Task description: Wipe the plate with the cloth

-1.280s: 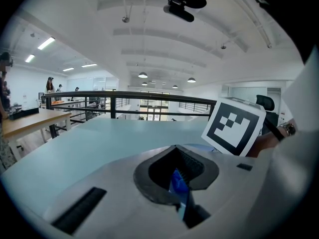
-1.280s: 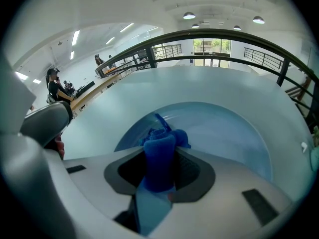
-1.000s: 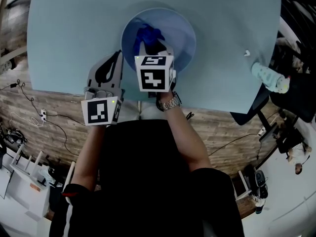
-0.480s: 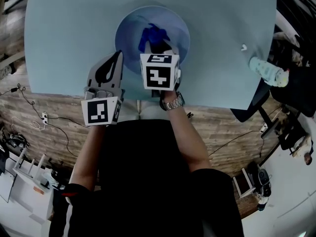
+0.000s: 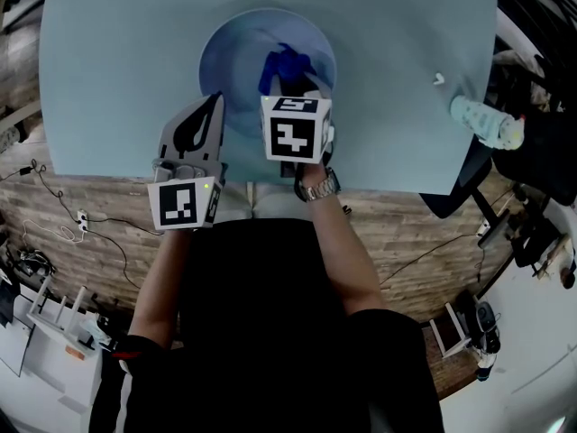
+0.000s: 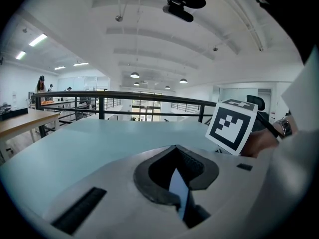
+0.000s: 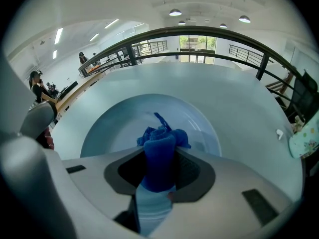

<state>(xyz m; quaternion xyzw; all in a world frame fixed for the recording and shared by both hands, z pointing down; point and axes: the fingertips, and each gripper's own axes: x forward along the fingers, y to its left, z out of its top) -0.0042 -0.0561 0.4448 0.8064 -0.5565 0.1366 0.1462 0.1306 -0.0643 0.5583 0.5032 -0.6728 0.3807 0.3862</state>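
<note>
r gripper point(image 7: 159, 156) jaws pinch bunched blue cloth point(image 7: 160, 138) over pale blue round plate point(image 7: 114, 131); l gripper point(image 6: 175, 158) jaws shut, empty. unheld plate may slide if i push.

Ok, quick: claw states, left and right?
Left claw: shut, empty.
Right claw: shut on the cloth, over the plate.

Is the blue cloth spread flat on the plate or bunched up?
Bunched up: the cloth is a rolled wad that the right gripper pinches between its jaws, over the plate.
</note>
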